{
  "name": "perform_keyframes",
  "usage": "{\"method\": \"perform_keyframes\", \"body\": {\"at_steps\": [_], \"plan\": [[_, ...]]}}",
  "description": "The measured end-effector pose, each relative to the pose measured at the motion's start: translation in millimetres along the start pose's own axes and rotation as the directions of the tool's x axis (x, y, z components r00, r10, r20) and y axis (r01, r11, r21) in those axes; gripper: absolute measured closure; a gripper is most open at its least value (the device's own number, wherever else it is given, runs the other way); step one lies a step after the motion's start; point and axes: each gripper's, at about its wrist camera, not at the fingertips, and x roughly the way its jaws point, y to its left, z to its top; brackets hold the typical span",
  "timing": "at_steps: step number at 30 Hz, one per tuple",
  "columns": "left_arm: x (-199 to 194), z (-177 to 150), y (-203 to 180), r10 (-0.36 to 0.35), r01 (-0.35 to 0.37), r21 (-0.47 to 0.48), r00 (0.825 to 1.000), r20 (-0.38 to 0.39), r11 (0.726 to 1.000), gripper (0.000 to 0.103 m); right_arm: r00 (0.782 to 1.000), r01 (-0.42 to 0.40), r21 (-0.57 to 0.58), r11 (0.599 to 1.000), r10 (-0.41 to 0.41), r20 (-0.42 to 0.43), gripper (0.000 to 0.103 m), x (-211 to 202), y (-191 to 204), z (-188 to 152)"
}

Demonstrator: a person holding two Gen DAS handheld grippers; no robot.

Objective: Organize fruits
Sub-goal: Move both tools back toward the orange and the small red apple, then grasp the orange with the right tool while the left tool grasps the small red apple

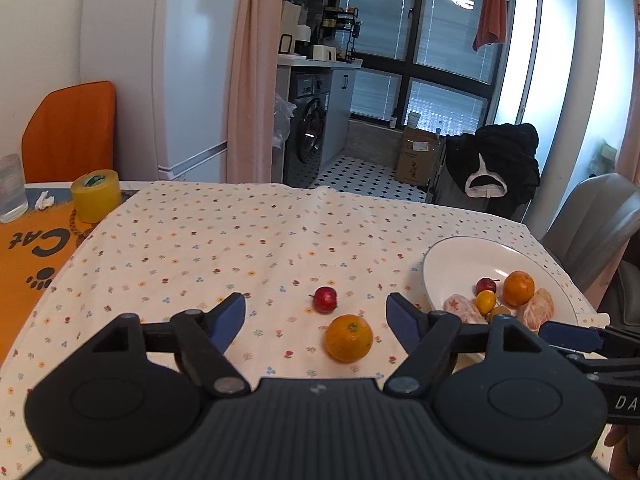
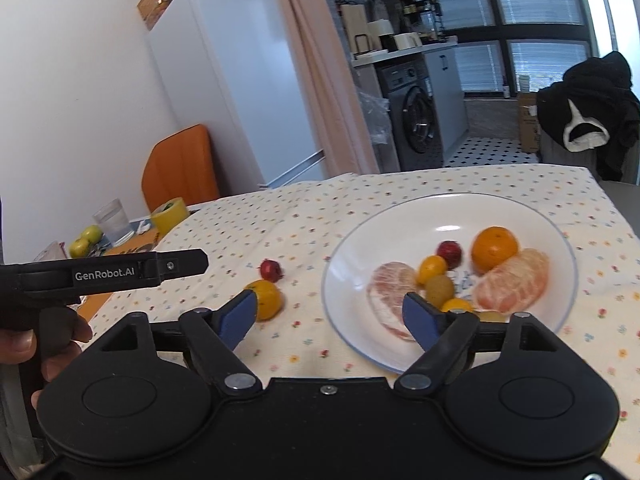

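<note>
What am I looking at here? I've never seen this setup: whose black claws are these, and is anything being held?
No robot: a person holds a two-finger gripper in each hand, each carrying a forward-looking fisheye camera. One picture comes from the left gripper, the other from the right gripper. Both are open and hold nothing. On the flowered tablecloth lie an orange and a small red fruit. The white plate beside them holds another orange, peeled citrus and small fruits.

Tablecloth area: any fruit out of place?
Yes. An orange and a small red fruit lie loose on the tablecloth, left of the plate, apart from it. The other fruit sits on it. No spills or damage visible.
</note>
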Motion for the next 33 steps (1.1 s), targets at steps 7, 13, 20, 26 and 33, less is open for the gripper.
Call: {"method": "perform_keyframes", "body": {"at_steps": [7,13,20,26,33], "plan": [[-1,-2,17,0.025,-0.026,-0.021,1.0,-0.012,0.999,0.027,0.999,-0.035,-0.043,0.998,0.034,-0.029,0.021,15,17,5],[-1,-6,28,0.038,-0.039,-0.012,0.999,-0.021,0.999,0.013,0.996,-0.072,-0.076,0.995,0.068,-0.059,0.021,31,30,7],[1,-8,42,0.049,-0.049,-0.023,0.999,-0.024,0.999,0.006,0.991,-0.104,-0.122,0.987,0.093,-0.096,0.021,52,44,4],[5,-9,52,0.057,-0.058,-0.035,0.998,-0.028,0.998,0.006,0.987,-0.131,-0.143,0.981,0.115,-0.116,0.025,67,53,8],[11,-9,64,0.06,-0.062,-0.057,0.998,-0.035,0.996,0.006,0.98,-0.148,-0.159,0.976,0.123,-0.156,0.037,89,60,10]]}}
